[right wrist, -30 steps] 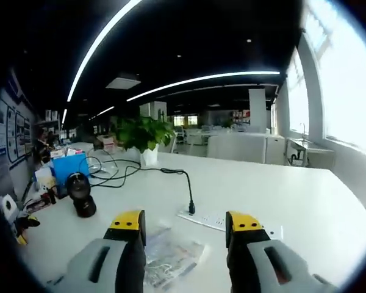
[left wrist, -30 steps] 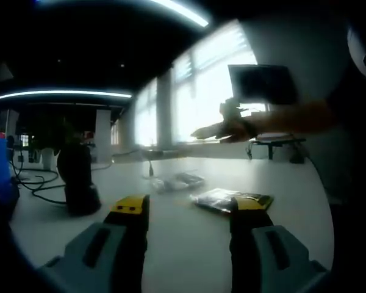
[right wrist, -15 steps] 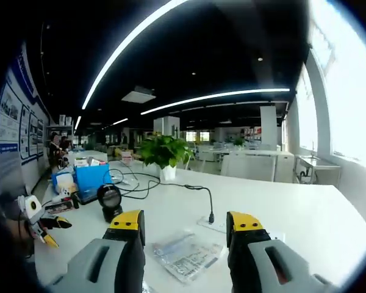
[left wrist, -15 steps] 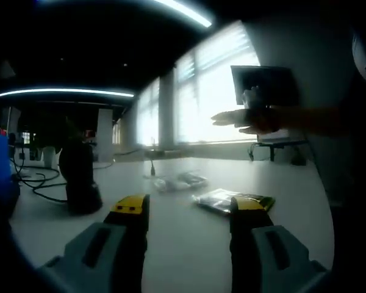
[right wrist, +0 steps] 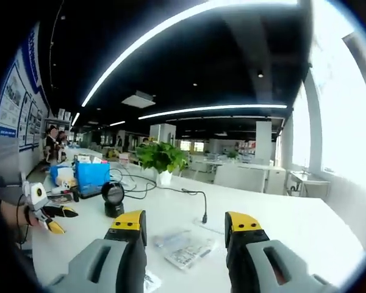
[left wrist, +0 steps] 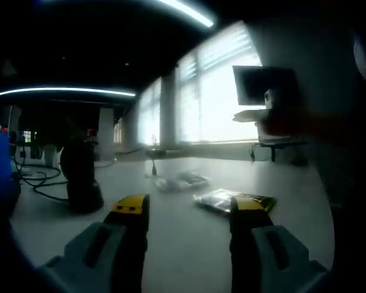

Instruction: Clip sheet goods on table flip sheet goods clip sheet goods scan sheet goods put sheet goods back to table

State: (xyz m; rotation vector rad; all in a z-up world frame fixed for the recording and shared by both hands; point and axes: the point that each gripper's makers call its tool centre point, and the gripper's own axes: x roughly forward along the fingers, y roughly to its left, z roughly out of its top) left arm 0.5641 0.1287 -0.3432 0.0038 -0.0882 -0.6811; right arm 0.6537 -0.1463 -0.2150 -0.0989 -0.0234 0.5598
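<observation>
The left claw (left wrist: 189, 207) stands wide open above the white worktop (left wrist: 189, 250), its yellow-tipped jaws apart and holding nothing. Just beyond its right jaw lies a dark sheet pack (left wrist: 232, 199) flat on the worktop. Farther out lies a clear sheet pack (left wrist: 182, 180), apart from the dark one. To the left of the left jaw stands a black scanner (left wrist: 79, 180), upright, with black cables (left wrist: 36, 186) trailing beside it. In the upper right of the left gripper view, the right claw (left wrist: 263, 113) is raised high above the worktop against bright windows (left wrist: 216, 91); its jaw state cannot be told from there.

In the right gripper view, the right claw (right wrist: 185, 221) is wide open and empty, well above the worktop (right wrist: 280, 226). Between its jaws, lower down, the clear sheet pack (right wrist: 184, 249) lies flat. A power strip with a black cable (right wrist: 201, 210) lies just beyond it. The scanner (right wrist: 113, 199) stands to the left, near a blue box (right wrist: 91, 177) and a potted plant (right wrist: 161, 160). At the far left edge, the left claw (right wrist: 46, 213) shows in a person's hand.

The room is an open office with long ceiling light strips (right wrist: 171, 27) and posters (right wrist: 15, 91) on the left wall.

Compared with one second ago, the right gripper view takes in more of the worktop and the sheet pack appears smaller and farther off; the right claw appears higher in the left gripper view. Both sheet packs lie where they were.
</observation>
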